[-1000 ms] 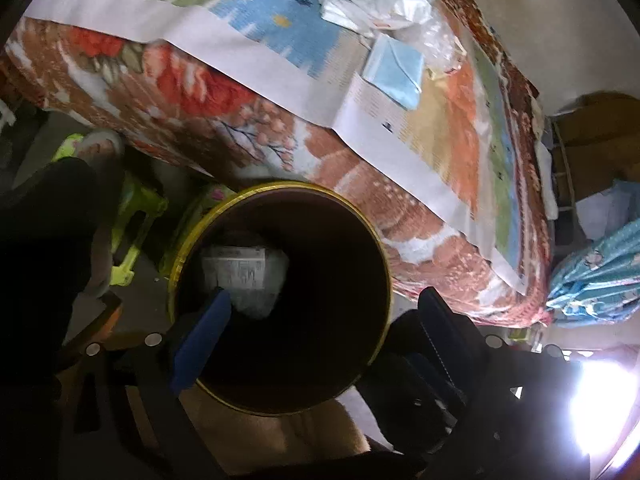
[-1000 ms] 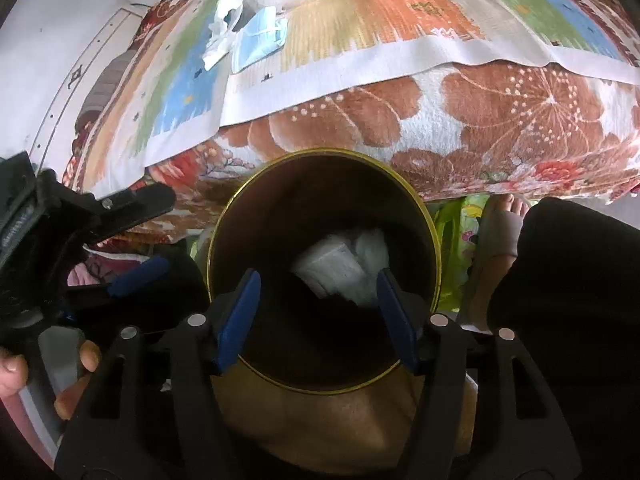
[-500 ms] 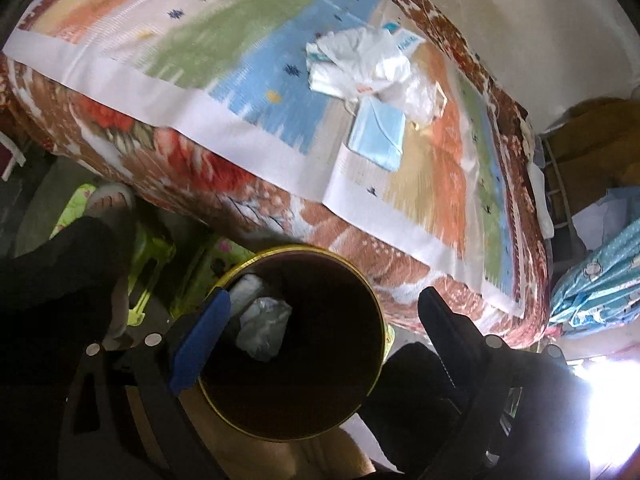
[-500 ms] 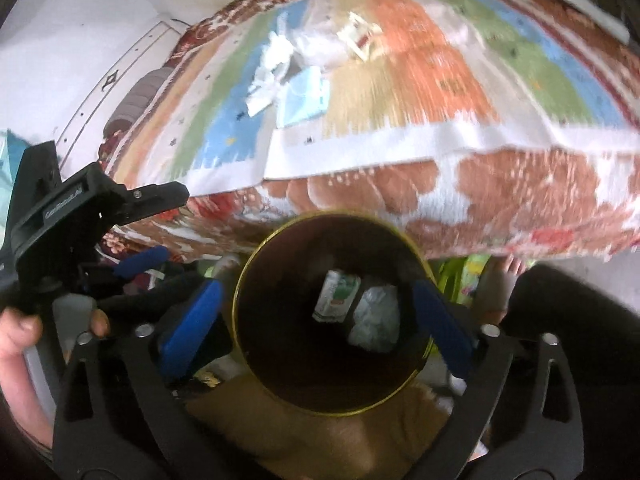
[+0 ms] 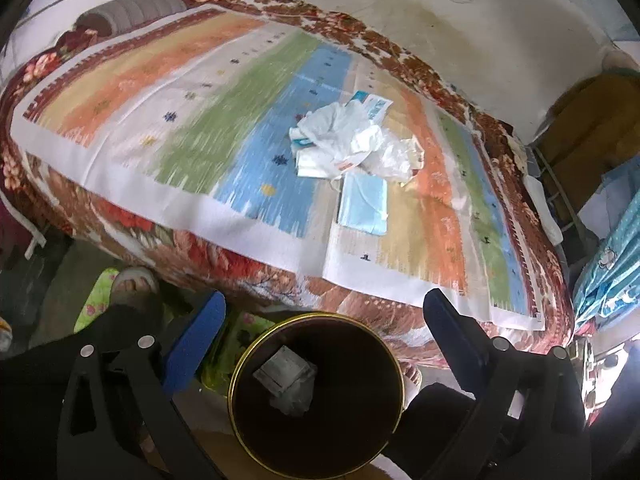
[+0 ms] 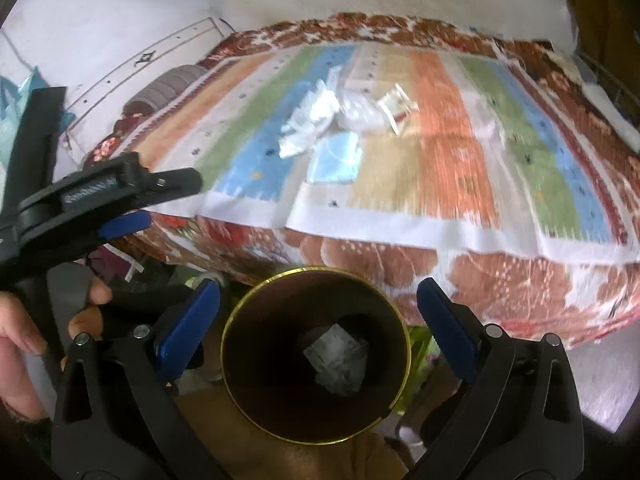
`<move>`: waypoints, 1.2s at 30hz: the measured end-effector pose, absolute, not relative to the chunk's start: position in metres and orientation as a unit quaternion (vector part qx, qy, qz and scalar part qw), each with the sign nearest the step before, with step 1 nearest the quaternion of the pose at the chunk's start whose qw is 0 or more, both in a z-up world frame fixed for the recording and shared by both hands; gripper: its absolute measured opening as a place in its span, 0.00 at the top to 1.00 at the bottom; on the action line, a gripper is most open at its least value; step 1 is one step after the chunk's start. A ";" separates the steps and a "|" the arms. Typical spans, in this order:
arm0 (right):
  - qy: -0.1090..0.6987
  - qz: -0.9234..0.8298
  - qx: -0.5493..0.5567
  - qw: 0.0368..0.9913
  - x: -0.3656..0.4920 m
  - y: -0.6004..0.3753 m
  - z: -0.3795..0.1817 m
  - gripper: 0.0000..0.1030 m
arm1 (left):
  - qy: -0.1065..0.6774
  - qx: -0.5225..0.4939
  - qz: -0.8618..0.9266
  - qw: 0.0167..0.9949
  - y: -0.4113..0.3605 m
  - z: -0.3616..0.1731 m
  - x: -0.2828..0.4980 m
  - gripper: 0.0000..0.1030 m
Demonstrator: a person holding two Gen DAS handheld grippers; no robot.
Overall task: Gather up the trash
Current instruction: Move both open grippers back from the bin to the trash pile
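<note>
White crumpled trash (image 6: 338, 354) lies in bin (image 6: 316, 354) — between open right tongs (image 6: 318, 326).

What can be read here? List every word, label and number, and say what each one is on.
No text here is readable.
White label on the left gripper: blurred, unreadable.
Wrappers on the bed: blue and red print, too small to read.
Packet in the bin: faint print, unreadable.
</note>
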State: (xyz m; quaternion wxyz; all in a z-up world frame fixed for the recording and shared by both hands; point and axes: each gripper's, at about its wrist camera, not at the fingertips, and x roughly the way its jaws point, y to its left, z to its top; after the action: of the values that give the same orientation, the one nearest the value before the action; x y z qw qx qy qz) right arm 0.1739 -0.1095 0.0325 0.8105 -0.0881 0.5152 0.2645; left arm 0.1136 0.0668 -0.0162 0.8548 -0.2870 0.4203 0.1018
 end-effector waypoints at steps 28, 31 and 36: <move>0.508 0.323 -0.053 0.797 0.257 -0.087 0.047 0.09 | 0.416 -0.250 0.025 0.874 0.106 0.006 0.232 0.08; 0.527 0.330 -0.043 0.782 0.275 -0.075 0.036 0.09 | 0.424 -0.301 -0.012 0.854 0.116 -0.003 0.251 0.08; 0.538 0.329 -0.067 0.773 0.295 -0.059 0.016 0.10 | 0.421 -0.288 -0.025 0.860 0.118 -0.013 0.280 0.11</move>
State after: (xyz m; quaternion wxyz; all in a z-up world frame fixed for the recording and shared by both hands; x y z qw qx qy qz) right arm 0.2947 -0.0588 0.0164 0.7730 -0.0668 0.5384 0.3288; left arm 0.2801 0.1176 -0.0135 0.8600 -0.2878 0.4207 -0.0250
